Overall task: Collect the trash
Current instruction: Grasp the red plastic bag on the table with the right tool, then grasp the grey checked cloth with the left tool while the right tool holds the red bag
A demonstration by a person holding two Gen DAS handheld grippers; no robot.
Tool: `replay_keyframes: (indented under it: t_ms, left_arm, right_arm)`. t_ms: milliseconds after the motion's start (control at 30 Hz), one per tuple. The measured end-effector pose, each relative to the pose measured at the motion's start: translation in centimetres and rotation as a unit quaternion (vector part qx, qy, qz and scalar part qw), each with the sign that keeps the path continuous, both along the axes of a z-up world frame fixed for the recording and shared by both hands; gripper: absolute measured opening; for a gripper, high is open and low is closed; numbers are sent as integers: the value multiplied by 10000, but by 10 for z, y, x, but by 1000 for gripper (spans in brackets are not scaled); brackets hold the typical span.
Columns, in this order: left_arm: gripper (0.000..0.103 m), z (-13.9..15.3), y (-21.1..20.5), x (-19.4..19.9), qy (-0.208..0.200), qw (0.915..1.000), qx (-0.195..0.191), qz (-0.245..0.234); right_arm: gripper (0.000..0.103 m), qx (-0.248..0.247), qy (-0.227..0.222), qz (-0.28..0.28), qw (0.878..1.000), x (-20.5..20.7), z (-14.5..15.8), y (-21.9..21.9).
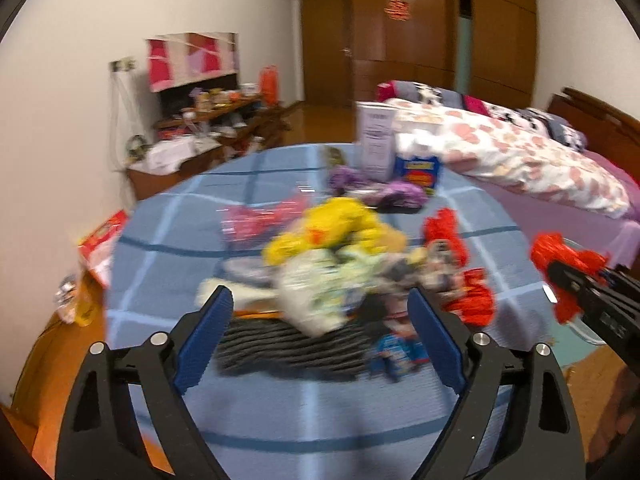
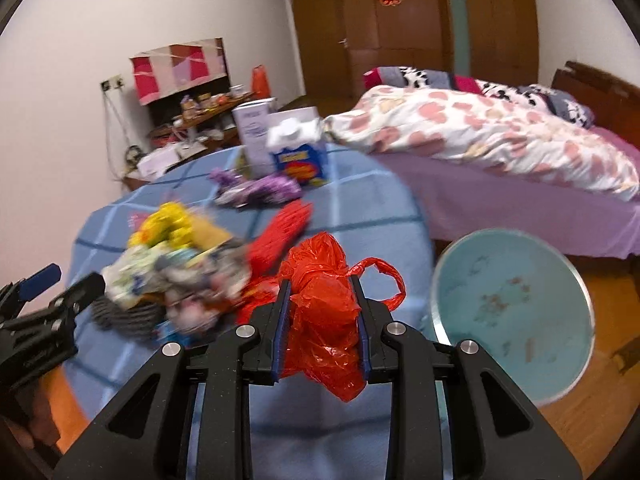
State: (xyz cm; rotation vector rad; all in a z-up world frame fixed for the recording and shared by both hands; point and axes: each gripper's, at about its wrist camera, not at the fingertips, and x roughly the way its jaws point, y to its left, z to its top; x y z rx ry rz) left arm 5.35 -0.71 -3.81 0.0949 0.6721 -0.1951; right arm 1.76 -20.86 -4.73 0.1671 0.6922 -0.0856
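Right wrist view shows my right claw [image 2: 322,312] pinching a red plastic bag [image 2: 324,320] tight between its pads. The blue bin [image 2: 512,308] sits on the floor just off to the right of that claw, mouth open toward me, so I think the bag goes that way next. My left claw [image 1: 320,332] is spread wide and holds nothing. The trash pile [image 1: 332,264] lies right in front of it on the round blue surface [image 1: 280,420].

A bed [image 2: 500,152] with a heart-print quilt [image 2: 460,128] stands right of the table [image 2: 360,216]. Wooden wardrobes [image 2: 400,20] line the far wall. A cluttered desk [image 1: 208,128] sits left.
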Motion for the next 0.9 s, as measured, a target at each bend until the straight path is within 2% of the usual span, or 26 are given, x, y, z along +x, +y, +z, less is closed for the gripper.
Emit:
replay_keyframes:
  t_ms: [167,233,333,400,433,500,567,633,667,900]
  left_arm:
    - [86,-19,-38,27,237,9995,39,-217]
    - [86,-29,-50,39,439,9986,8,-281]
    - [85,-39,-61,47,466,9985,159,-219]
    - [68,-44,-62,47,471,9984,247,-185]
    - [63,-45,-63,47,465,9984,257,-178]
    - [33,-45,-61,46,427,9985,262,-217]
    - [21,-44,-57,46,483,9984,137,-268]
    - [15,-40,-52,44,486,9985,45,-254]
    - [6,-36,-51,42,426,9987,51,-259]
    - [4,-1,-38,20,28,9996,-130,-243]
  right_arm:
    - [28,136,38,-206,9997,19,-5,-27]
    - [28,162,53,-236,9996,20,-7,-29]
    - [29,155,101,-193,9996,23,-13,-28]
    - [29,190,151,-157,9996,25,-17,-25]
    - [29,213,160,-145,9995,26,-18,-25]
    - [29,235,152,-131,9995,25,-19,-23]
    - [29,239,124,-115,9996,24,-19,-21]
    - [29,211,87,-98,9997,21,-17,-19]
    - [29,209,66,-92,9997,19,-16,-18]
    - [29,320,-78,-85,9994,7,-8,-18]
